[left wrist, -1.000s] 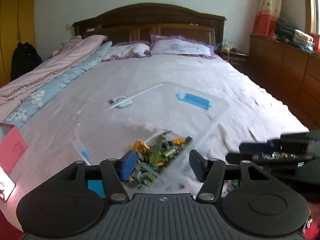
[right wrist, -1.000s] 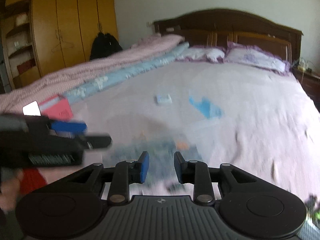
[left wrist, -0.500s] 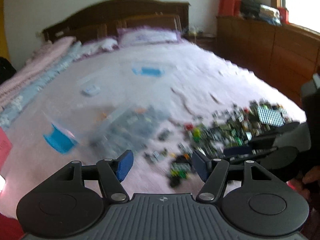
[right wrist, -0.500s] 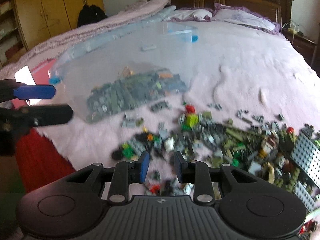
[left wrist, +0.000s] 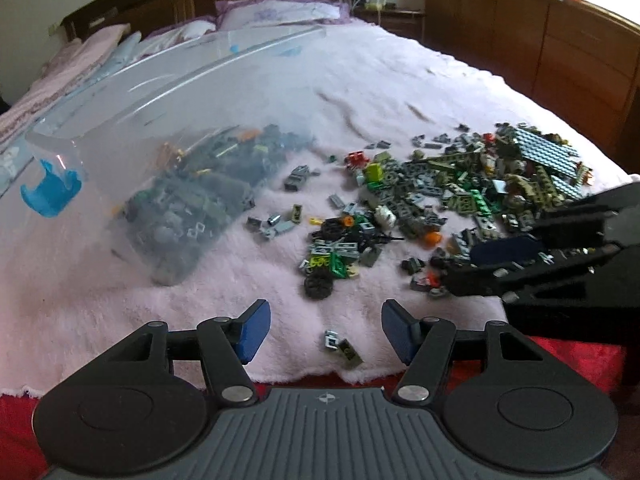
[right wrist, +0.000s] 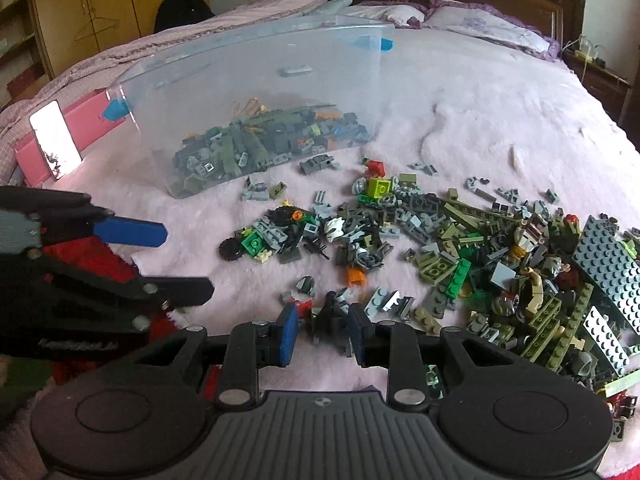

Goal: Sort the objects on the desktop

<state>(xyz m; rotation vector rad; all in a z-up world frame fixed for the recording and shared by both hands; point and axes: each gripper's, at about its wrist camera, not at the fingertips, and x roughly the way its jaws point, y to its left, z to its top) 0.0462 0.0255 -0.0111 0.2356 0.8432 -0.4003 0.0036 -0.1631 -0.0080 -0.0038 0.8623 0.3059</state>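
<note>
A clear plastic bin (left wrist: 160, 120) (right wrist: 256, 80) with blue latches leans tilted on the pink bed cover, and a heap of mostly grey and green bricks lies in its low corner. Loose bricks (left wrist: 460, 192) (right wrist: 460, 256) spread to its right. My left gripper (left wrist: 324, 328) (right wrist: 184, 264) hovers low over the cover's near edge, its jaws closing with nothing between the pads; two small bricks (left wrist: 342, 346) lie below the gap. My right gripper (right wrist: 324, 334) (left wrist: 476, 268) stands open at the pile's near edge, with a dark grey piece (right wrist: 330, 320) lying between its fingertips.
A pink box (right wrist: 80, 132) with a white card leans left of the bin. Red cloth (left wrist: 560, 360) hangs at the bed's near edge. A wooden dresser (left wrist: 560, 40) runs along the right, pillows (right wrist: 480, 24) and a headboard at the far end, and a yellow wardrobe (right wrist: 80, 20) at far left.
Both views have dropped from the far bed and the bin to the loose bricks. Both grippers have come down close to the cover. The right one now has a dark piece between its fingertips.
</note>
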